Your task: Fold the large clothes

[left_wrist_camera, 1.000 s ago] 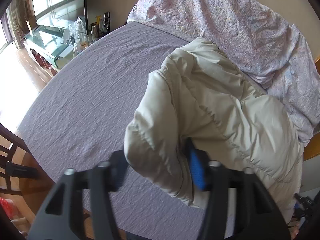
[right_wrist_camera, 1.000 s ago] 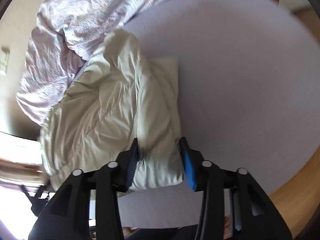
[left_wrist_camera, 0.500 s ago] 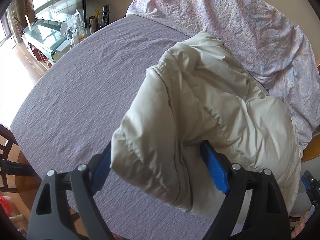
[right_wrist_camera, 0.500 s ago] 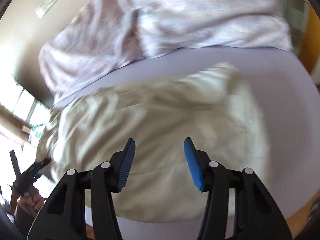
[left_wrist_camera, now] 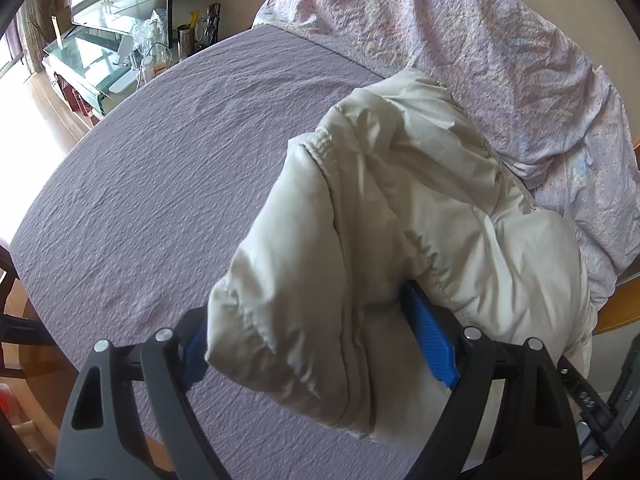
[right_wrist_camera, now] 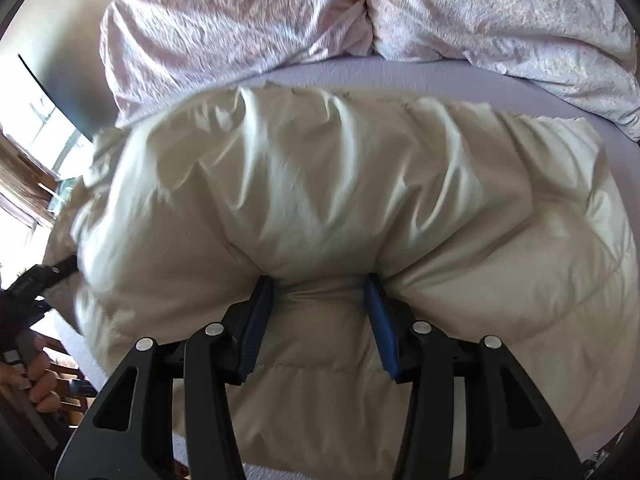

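A cream puffer jacket (left_wrist_camera: pixel 384 216) lies bunched on the purple bed sheet (left_wrist_camera: pixel 160 152). My left gripper (left_wrist_camera: pixel 316 332) stands wide, its blue pads on either side of a thick padded fold at the jacket's near end. In the right wrist view the jacket (right_wrist_camera: pixel 320 184) fills the middle. My right gripper (right_wrist_camera: pixel 318 300) presses into its near edge, with a ridge of padding between the blue pads. The left gripper and the hand holding it show at that view's left edge (right_wrist_camera: pixel 28 288).
A crumpled floral duvet (left_wrist_camera: pixel 460 40) lies along the head of the bed behind the jacket, also seen in the right wrist view (right_wrist_camera: pixel 360 12). A glass TV stand with bottles (left_wrist_camera: pixel 116 60) stands beyond the bed's far left. A wooden chair (left_wrist_camera: pixel 12 312) is at the near left.
My left gripper has widened around the jacket fold and lifted it. My right gripper let go of the jacket end, swung round to the jacket's long side and pushed into the padding.
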Tool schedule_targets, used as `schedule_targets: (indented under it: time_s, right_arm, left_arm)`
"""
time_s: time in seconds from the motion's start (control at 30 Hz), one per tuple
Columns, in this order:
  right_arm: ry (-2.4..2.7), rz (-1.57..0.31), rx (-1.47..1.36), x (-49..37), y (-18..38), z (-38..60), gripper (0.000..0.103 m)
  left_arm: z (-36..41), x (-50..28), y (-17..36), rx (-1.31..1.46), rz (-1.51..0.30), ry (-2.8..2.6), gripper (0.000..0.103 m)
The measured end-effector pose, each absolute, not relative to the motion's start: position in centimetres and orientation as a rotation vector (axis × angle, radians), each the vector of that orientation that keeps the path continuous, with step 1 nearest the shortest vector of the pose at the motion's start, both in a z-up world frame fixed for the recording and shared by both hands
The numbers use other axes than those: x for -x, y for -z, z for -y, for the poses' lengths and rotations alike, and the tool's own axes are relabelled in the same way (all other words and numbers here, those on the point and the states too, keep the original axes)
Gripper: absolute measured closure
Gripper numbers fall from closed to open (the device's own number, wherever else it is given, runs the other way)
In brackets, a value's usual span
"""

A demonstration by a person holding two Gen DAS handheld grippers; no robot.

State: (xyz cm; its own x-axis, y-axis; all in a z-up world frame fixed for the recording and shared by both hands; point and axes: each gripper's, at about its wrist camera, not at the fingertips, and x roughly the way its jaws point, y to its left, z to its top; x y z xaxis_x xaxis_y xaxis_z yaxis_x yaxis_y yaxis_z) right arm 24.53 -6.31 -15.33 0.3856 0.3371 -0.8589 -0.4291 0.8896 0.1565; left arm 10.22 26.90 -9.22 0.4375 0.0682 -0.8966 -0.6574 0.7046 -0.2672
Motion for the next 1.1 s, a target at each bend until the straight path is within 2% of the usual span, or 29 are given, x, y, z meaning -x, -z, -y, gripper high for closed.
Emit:
schedule_targets:
  time_s: [0.37,0.6,0.63,0.67,0.87,0.97,1.1]
  right_arm:
    - [-0.485,-1.049,0.146,-25.0,16.8,5.4,0.053]
    - [-0.488,-1.05,0.134,-25.2,16.7,5.5,0.053]
    - [-0.488,-1.05,0.132,-25.2,16.7,5.5,0.053]
    - [-0.488,-1.049,0.13,-25.2,16.7,5.6,0.053]
    - [-0.49,-1.038,0.124,-25.0,16.6,5.6,0.053]
    - [-0.491,-1.034,0.121,-25.0,16.6,5.6,0.053]
    - [-0.491,-1.035,0.115,-25.0,16.6,5.7,0.053]
  left_arm:
    - [-27.7,-11.0,9.7,0.683,-1.031,-0.485,0.012]
    - [-27.9,-11.3,10.2,0.728,-1.022,-0.487,0.013]
    - [-27.9,-11.3,10.2,0.733,-1.017,-0.487,0.015]
    - [-27.8,-11.3,10.0,0.739,-1.008,-0.478,0.025]
    - [-27.5,-11.0,8.4,0.761,-0.953,-0.453,0.063]
    - [-27.2,-10.9,7.2,0.755,-0.928,-0.427,0.072]
    - [-26.3,-11.0,5.1,0.728,-0.888,-0.393,0.076]
